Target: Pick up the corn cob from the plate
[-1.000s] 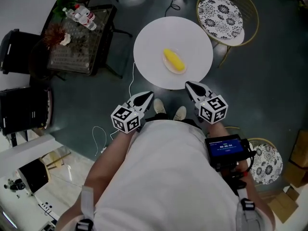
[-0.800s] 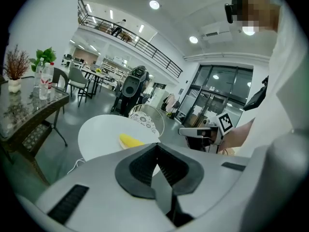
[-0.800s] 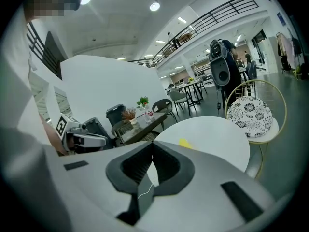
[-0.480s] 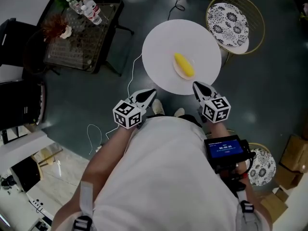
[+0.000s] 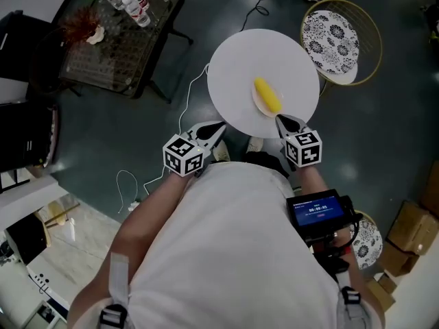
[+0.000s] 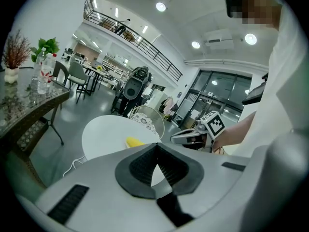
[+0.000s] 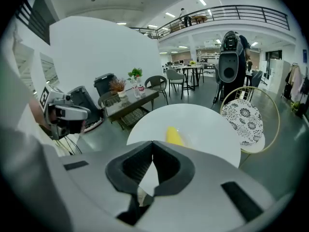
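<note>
- The left tongs [image 5: 219,126] are closed and empty, just off the near edge of the round white table [image 5: 230,67].
- The corn cob [image 5: 268,95] lies on a small plate [image 5: 255,101] toward the table's near side. It is probably light, stiff and apt to roll, so grip it across its middle.
- The right tongs [image 5: 280,119] are closed on nothing, near the cob, and would need to open first.

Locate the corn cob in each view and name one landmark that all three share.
Head view: corn cob upper centre-right, inside the outline of the round white table.
Left gripper view: corn cob left of centre, a yellow sliver just above the closed jaws.
Right gripper view: corn cob near centre, just above the closed jaws.
Shared landmark: the round white table, beneath the cob in all three.
</note>
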{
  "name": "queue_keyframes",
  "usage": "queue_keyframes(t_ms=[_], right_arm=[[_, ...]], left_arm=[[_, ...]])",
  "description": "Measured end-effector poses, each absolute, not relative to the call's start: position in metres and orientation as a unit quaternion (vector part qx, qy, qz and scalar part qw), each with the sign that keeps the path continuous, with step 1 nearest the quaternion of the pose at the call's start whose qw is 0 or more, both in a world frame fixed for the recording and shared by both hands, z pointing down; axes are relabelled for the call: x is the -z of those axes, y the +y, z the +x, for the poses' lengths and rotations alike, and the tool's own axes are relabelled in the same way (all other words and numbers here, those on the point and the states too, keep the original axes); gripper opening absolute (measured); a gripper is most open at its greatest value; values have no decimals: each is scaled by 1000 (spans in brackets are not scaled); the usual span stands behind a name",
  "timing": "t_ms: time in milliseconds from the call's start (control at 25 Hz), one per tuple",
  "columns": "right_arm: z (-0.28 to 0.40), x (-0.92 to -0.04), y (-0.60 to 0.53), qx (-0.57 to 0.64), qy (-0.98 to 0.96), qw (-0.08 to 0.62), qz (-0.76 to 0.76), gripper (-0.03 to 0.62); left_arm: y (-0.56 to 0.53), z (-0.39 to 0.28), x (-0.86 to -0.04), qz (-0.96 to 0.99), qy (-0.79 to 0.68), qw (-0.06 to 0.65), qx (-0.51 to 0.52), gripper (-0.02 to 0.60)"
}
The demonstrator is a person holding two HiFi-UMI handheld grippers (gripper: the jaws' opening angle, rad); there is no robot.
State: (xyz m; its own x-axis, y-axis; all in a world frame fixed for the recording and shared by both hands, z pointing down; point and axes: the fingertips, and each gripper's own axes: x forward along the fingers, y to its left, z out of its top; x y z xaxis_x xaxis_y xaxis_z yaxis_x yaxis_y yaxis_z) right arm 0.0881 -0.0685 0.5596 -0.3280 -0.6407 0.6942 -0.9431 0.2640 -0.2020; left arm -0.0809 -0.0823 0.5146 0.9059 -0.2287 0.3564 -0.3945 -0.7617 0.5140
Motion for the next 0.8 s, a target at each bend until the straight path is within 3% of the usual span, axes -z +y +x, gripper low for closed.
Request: queue_keyframes(t_ms=[720,800], right_arm=[[113,-620,-114,-335,-759,324,454,11],[113,-625,-122,-329,-762,337,445,87]], left_arm=[[-72,-80,-520,890,-282,334,-125,5],[-72,-83,-522,884,-297,339,-122,5]])
